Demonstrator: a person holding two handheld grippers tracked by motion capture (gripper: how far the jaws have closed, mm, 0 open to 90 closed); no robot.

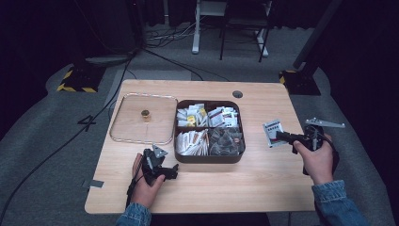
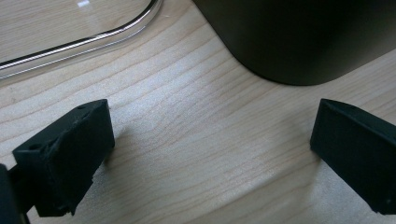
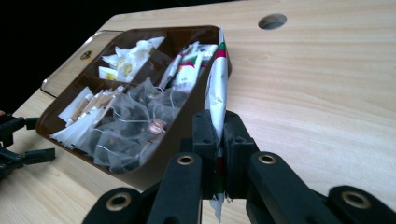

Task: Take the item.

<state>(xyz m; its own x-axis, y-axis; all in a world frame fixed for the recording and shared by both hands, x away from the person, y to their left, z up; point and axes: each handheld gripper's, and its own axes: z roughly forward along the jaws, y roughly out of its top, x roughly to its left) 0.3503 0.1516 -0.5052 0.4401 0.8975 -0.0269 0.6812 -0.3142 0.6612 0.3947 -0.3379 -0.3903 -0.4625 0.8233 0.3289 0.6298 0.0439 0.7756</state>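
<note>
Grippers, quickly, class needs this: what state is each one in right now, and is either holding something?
Left gripper: open, fingers wide apart over bare table, holding nothing.
Right gripper: closed on a sachet.

Box (image 1: 209, 157) sits mid-table (image 1: 244, 188) – lid (image 1: 136, 134) just left (1 packet (image 1: 273, 132) right).

- Pale wooden worktop (image 1: 263, 183) with rounded corners and a round cable hole (image 1: 237, 94) near the far edge.
- Grey carpet floor (image 1: 42, 136), black cables (image 1: 61, 146) trailing across.
- Yellow-black striped stand bases (image 1: 77, 82) left and right.
- White desk legs (image 1: 196, 28) and a dark chair frame (image 1: 244, 28) behind.
- Dark surroundings.
</note>
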